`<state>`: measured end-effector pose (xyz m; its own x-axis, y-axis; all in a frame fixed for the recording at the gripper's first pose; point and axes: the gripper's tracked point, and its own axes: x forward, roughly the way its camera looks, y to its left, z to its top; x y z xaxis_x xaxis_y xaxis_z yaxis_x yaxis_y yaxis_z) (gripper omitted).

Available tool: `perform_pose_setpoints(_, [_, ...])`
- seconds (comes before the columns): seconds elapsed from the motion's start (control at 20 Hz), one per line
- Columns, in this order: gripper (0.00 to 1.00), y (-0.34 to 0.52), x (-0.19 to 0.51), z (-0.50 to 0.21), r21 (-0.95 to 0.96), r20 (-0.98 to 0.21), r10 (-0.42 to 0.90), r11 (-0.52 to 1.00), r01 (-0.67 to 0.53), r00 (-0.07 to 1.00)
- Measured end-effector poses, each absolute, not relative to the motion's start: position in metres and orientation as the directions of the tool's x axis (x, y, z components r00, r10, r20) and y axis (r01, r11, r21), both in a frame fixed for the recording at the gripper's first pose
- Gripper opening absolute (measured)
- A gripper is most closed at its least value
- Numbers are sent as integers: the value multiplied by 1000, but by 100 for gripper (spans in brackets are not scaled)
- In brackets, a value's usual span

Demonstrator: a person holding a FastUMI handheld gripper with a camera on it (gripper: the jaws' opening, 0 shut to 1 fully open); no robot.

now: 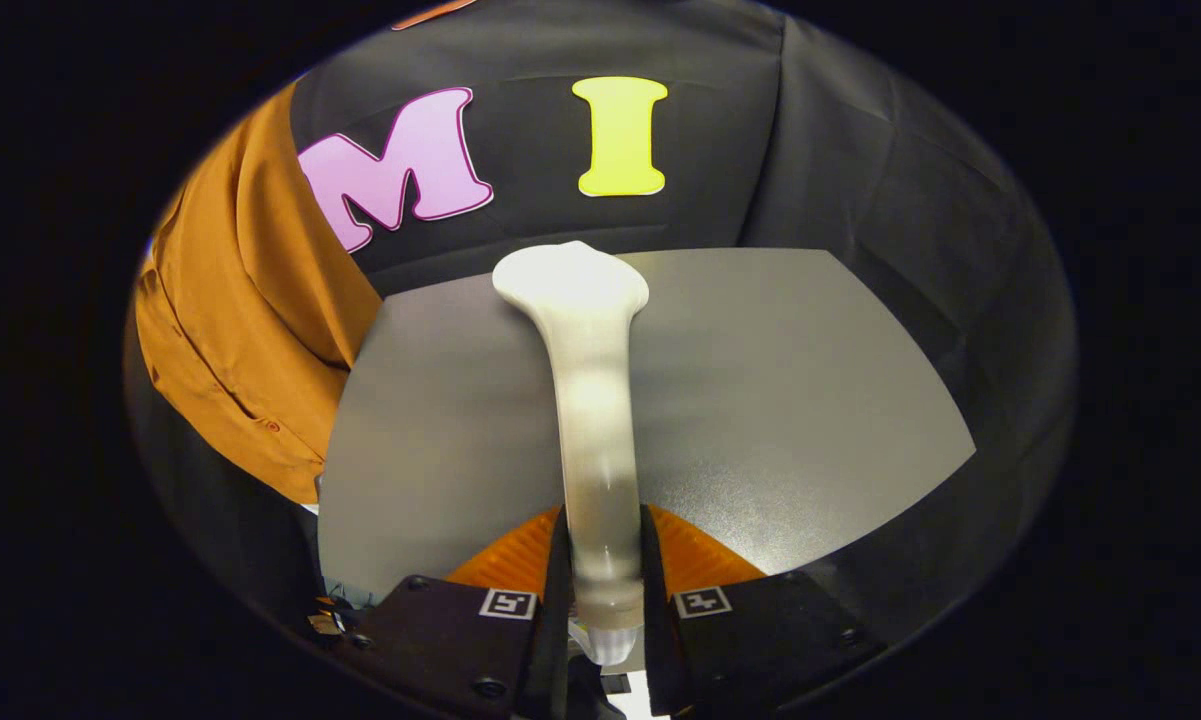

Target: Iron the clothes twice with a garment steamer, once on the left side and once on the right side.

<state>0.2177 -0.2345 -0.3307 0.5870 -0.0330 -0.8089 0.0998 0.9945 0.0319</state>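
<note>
Left to right, quick pass: orange garment hangs in the left of the frame against the black booth wall, buttoned placket edge visible along its lower left, its right edge overlapping the left side of the grey table surface. Centre of the frame: white garment steamer, handle running up from the bottom centre, its wider head at mid-frame over the far edge of the grey surface, near the garment's right edge but apart from it. Gripper at bottom centre, both fingers pressed against the steamer handle, one each side, clamped on it. Right half of the frame: bare grey surface, then black wall cloth behind and to the right.
</note>
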Motion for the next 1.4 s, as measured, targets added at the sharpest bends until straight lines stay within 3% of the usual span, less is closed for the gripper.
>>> perform_pose_setpoints(0.05, [35, -234, 220, -325, 37, -781, -14, 997, 68, 624])
perform_pose_setpoints(0.1, [28, -234, 221, -327, 56, -768, 13, 997, 48, 641])
perform_pose_setpoints(0.4, [28, -243, 215, -306, 86, -663, -29, 990, 115, 748])
perform_pose_setpoints(0.7, [28, -231, 195, -240, 44, -513, -97, 989, 139, 853])
perform_pose_setpoints(1.05, [28, -158, 151, -147, 66, -311, -79, 992, 105, 947])
perform_pose_setpoints(1.4, [28, -67, 133, -109, 48, -196, -10, 999, 20, 981])
